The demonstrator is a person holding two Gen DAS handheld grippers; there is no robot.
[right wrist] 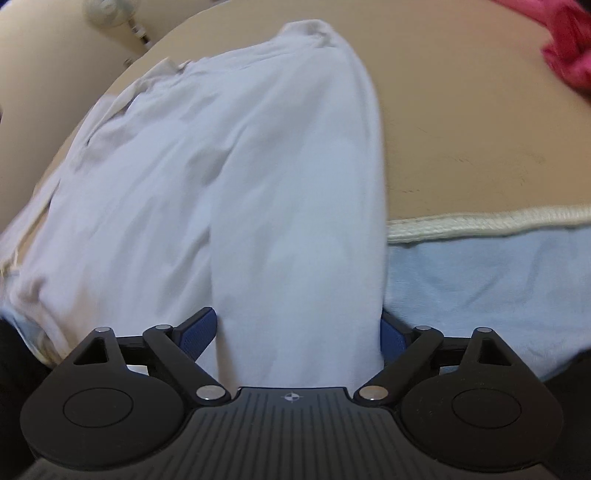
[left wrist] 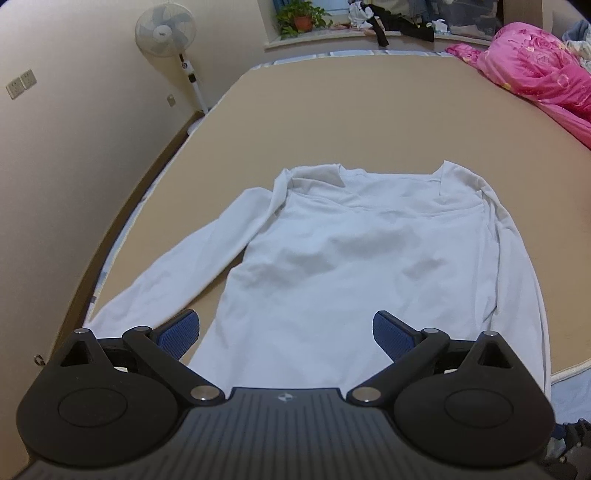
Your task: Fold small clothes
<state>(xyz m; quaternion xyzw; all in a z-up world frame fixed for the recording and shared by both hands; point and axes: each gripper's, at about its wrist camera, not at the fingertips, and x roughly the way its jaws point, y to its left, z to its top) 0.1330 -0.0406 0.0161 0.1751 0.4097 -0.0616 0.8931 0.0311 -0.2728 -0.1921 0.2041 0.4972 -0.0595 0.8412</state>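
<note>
A white long-sleeved shirt (left wrist: pixel 354 258) lies flat on the tan bed surface (left wrist: pixel 332 110), collar far from me and hem toward me. Its left sleeve (left wrist: pixel 166 273) spreads out to the left. My left gripper (left wrist: pixel 286 332) is open above the hem, with nothing between its blue pads (left wrist: pixel 181 334). In the right wrist view the shirt's right sleeve (right wrist: pixel 299 240) runs down between my right gripper's (right wrist: pixel 299 332) wide-open jaws. The blue pads (right wrist: pixel 197 330) sit on either side of the sleeve and do not pinch it.
A pink quilt (left wrist: pixel 543 70) lies at the bed's far right. A white standing fan (left wrist: pixel 166 33) stands by the wall at left. A windowsill holds a potted plant (left wrist: pixel 301 18) and dark clothes (left wrist: pixel 399 22). A light blue sheet (right wrist: pixel 480 295) shows below the mat edge (right wrist: pixel 480 219).
</note>
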